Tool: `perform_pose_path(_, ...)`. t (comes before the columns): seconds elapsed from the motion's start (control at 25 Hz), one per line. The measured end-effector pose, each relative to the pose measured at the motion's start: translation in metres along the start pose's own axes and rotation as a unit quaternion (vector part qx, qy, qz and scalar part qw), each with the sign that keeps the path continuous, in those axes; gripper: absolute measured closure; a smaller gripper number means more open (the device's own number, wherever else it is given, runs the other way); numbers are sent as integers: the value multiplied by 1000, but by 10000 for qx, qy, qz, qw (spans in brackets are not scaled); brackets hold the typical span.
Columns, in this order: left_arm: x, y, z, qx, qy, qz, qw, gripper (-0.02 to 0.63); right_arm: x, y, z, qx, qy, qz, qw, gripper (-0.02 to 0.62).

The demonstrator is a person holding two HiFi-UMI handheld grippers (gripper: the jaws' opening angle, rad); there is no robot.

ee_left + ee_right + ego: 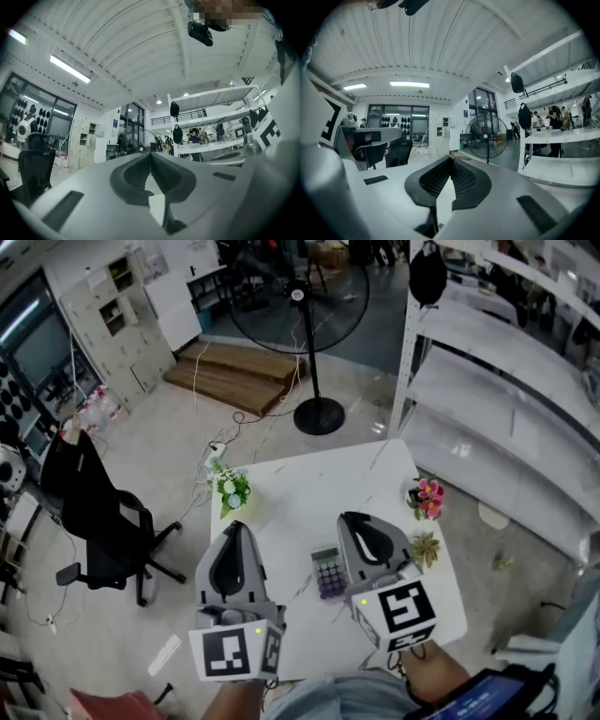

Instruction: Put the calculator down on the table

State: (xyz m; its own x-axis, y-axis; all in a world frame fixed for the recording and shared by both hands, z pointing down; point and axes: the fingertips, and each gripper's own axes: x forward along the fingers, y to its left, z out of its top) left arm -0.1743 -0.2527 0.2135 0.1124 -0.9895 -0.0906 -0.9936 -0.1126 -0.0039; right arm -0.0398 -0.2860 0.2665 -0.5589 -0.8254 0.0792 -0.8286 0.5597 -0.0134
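Calculator [328,572] is lying on surface [309,488]; left hand-held gripper [234,538] and right hand-held gripper [356,529] are hovering closed, empty; a low swing risks knocking it.

Two hand-held grippers in pale grey moulded shells, each tapering to a rounded nose: left gripper [238,525] at seven o'clock in the head view, right gripper [350,518] at five o'clock. Black teardrop recess on top of each. Black fingers [132,174], ribbed on the inner faces. White cube [236,652] with black square markers behind each shell, small green light [258,629] on its upper edge. Pale blue-grey garment [337,697] at six o'clock.
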Motion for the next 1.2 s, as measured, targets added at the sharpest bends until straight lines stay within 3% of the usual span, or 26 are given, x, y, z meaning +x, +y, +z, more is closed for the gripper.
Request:
perform_pose_path(0.44, -6, -11, 10, 57, -161, -146, 9997, 597, -15, 1, 17, -125, -398, -62, 9991, 580)
perform_pose_path(1.2, -3, -13, 1, 71, -36, -168, 9998, 597, -13, 2, 12, -82, -359, -49, 9993, 579)
